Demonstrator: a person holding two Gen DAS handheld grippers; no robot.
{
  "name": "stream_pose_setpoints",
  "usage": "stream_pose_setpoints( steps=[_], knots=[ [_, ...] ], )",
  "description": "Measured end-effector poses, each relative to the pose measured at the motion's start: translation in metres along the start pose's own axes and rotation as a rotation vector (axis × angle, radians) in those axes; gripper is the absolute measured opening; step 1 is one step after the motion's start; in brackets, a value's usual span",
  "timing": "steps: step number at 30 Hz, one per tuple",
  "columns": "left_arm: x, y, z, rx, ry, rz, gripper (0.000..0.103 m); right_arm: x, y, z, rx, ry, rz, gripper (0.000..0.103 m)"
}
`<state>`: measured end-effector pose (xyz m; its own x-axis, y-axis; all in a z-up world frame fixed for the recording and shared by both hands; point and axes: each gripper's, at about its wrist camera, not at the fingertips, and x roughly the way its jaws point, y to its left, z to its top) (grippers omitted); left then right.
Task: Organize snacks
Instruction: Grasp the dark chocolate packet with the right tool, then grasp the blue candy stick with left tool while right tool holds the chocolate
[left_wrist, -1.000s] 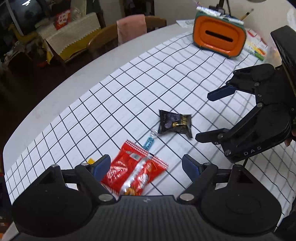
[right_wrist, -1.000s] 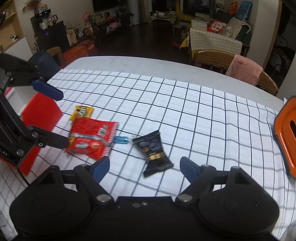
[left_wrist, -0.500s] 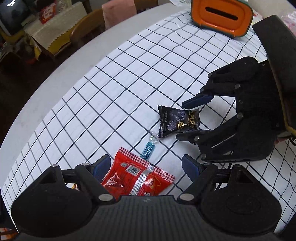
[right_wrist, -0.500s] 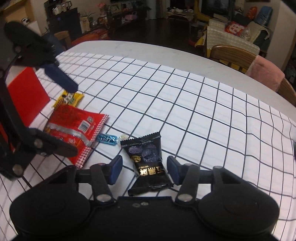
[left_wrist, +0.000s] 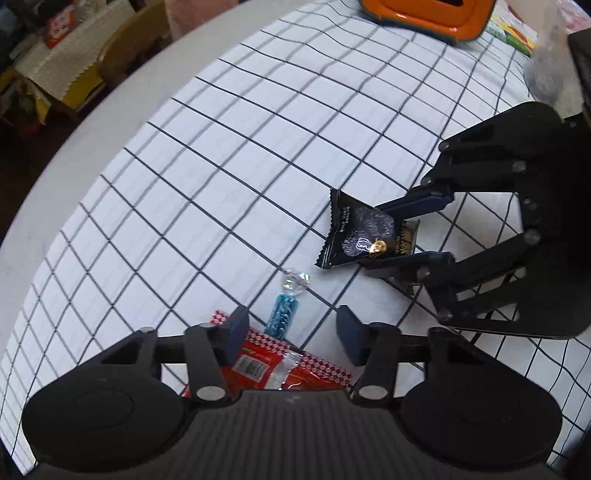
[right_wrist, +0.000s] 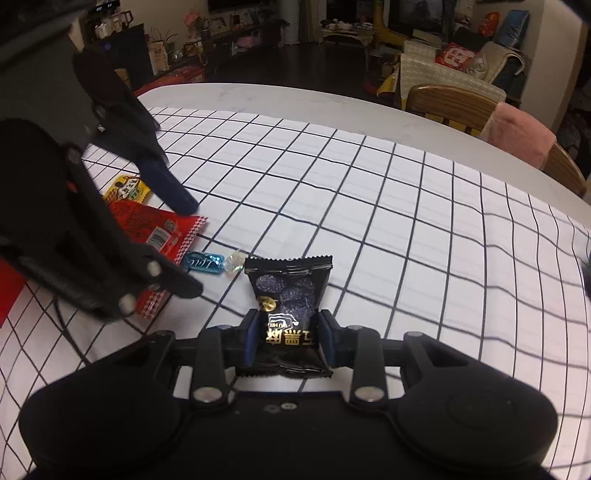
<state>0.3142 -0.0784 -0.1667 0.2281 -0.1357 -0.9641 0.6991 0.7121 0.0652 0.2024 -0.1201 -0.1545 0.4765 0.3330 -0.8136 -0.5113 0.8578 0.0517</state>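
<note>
A black snack packet (right_wrist: 286, 295) with gold print lies on the checked tablecloth. My right gripper (right_wrist: 289, 341) is shut on its near end; it shows from the side in the left wrist view (left_wrist: 406, 232), holding the black packet (left_wrist: 360, 232). A red snack bag (left_wrist: 280, 369) lies between the fingers of my left gripper (left_wrist: 291, 328), which is open just above it. The red bag (right_wrist: 159, 229) also shows in the right wrist view under the left gripper (right_wrist: 192, 247). A blue wrapped candy (left_wrist: 283, 314) lies between the two packets.
A small yellow packet (right_wrist: 125, 189) lies beyond the red bag. An orange container (left_wrist: 428, 14) stands at the table's far end. A wooden chair with a pink cloth (right_wrist: 517, 129) stands at the far edge. A red sheet (right_wrist: 11, 291) lies at left.
My right gripper has moved in and closed on the black packet. My left gripper has lowered over the red bag and narrowed but stays open.
</note>
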Motion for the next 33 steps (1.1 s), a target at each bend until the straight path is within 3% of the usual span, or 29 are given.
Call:
stream_pose_setpoints(
  steps=[14, 22, 33],
  knots=[
    [0.015, 0.002, -0.006, -0.044, 0.003, 0.006, 0.014, -0.015, 0.001, -0.013, 0.058, -0.013, 0.012, 0.032],
    [0.006, -0.008, -0.009, -0.085, -0.017, 0.006, 0.012, -0.032, 0.001, -0.018, 0.104, -0.035, -0.016, 0.032],
    [-0.04, -0.018, -0.025, -0.155, -0.1, -0.013, 0.01, -0.087, 0.006, -0.029, 0.163, -0.076, -0.056, 0.032]
  ],
)
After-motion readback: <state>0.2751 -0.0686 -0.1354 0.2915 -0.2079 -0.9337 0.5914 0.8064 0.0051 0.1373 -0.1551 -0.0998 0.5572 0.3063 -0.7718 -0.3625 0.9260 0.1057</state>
